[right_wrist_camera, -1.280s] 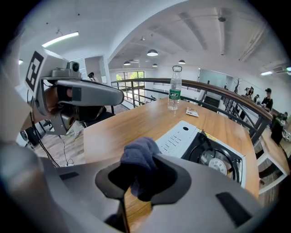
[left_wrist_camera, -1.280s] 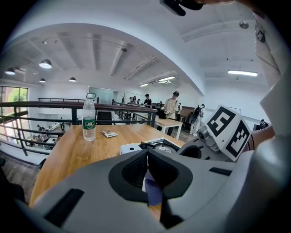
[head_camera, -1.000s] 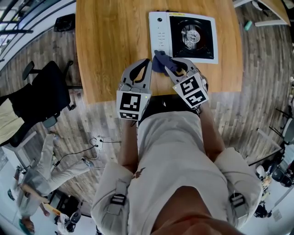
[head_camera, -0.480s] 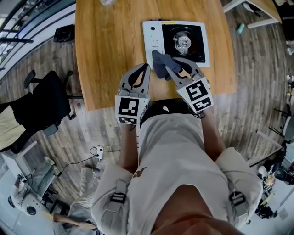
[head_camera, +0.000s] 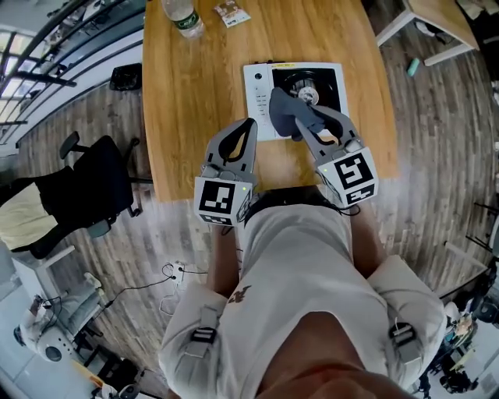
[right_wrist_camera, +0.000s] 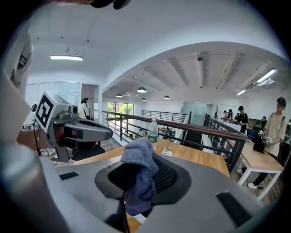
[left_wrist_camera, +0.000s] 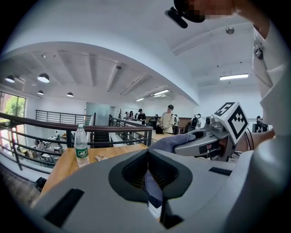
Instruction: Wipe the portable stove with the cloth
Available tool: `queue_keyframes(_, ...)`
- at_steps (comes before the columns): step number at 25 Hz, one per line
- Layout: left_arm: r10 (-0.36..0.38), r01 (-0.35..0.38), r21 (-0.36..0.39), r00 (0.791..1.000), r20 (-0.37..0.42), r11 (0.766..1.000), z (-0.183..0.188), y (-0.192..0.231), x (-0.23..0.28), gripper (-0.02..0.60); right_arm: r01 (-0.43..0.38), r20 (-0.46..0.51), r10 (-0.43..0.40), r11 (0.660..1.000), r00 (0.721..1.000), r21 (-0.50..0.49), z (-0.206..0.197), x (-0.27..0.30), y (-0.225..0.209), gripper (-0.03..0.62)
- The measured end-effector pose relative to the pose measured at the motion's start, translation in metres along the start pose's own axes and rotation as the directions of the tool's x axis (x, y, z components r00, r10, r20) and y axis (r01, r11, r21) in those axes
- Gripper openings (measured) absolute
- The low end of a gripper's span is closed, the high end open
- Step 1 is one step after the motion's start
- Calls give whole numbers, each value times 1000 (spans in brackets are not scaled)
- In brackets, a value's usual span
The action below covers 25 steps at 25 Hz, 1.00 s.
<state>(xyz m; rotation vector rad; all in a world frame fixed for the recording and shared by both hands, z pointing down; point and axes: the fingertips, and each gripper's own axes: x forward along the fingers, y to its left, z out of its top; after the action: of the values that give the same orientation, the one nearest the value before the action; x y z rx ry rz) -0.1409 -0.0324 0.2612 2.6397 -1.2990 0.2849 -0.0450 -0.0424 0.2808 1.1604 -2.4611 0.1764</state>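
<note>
The portable stove (head_camera: 327,78), a white body with a black top and a round burner, lies on the wooden table (head_camera: 195,93). A blue-grey cloth (head_camera: 282,115) hangs over the stove's near-left part, and my right gripper (head_camera: 298,125) is shut on it. In the right gripper view the cloth (right_wrist_camera: 138,175) bunches out between the jaws of my right gripper (right_wrist_camera: 136,182). My left gripper (head_camera: 248,126) is shut and holds nothing, its tips by the stove's near-left corner. In the left gripper view its own tips (left_wrist_camera: 148,154) meet, with the cloth (left_wrist_camera: 175,141) to the right.
A plastic water bottle (head_camera: 181,17) and a small snack packet (head_camera: 231,12) lie at the table's far end. A black office chair (head_camera: 93,191) stands on the floor at the left. The table's near edge runs just below both grippers.
My right gripper has carried the cloth from the stove's near-left corner farther over the stove top. The left gripper has stayed where it was, shut.
</note>
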Motion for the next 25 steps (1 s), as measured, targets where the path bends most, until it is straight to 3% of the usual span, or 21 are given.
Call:
queue_keyframes(15,-3,1,51,1000,29,999,32,-23,-1,20,-18,91,18,1000,996,-6,25,-27,-11,108)
queue_keyframes(25,12,-13,52,999,32,999,33,-24,-1,20,-29,108,31,999,994,-18,31,-30,-13,109)
